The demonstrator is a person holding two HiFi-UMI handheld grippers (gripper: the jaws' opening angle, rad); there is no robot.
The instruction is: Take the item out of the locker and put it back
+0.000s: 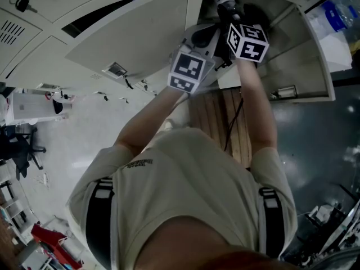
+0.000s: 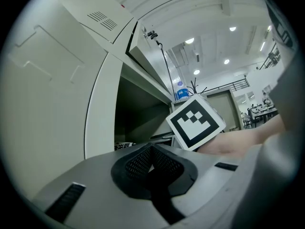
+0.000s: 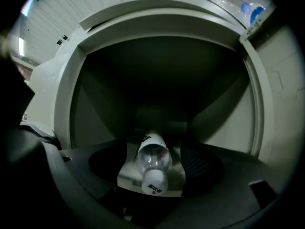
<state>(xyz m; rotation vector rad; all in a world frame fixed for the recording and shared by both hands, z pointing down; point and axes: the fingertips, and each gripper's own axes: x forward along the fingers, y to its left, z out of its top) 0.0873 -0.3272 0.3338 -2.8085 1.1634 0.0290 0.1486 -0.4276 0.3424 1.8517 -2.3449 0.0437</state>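
A clear plastic bottle (image 3: pixel 153 157) with a white cap lies on its side on the floor of the open locker compartment (image 3: pixel 95 104), cap toward the camera. My right gripper (image 3: pixel 152 171) reaches into that compartment with its jaws standing wide on either side of the bottle, and pale floor shows between the bottle and each pad. In the head view its marker cube (image 1: pixel 248 41) sits at the locker mouth. My left gripper (image 2: pixel 151 168) is shut with nothing in it, just outside the locker beside the right one.
The locker's pale door (image 1: pixel 135 38) hangs open at the left of the opening. A wooden board (image 1: pixel 222 120) lies on the floor below the arms. Another bottle (image 1: pixel 337 13) rests at the upper right. An office chair (image 1: pixel 22 145) stands far left.
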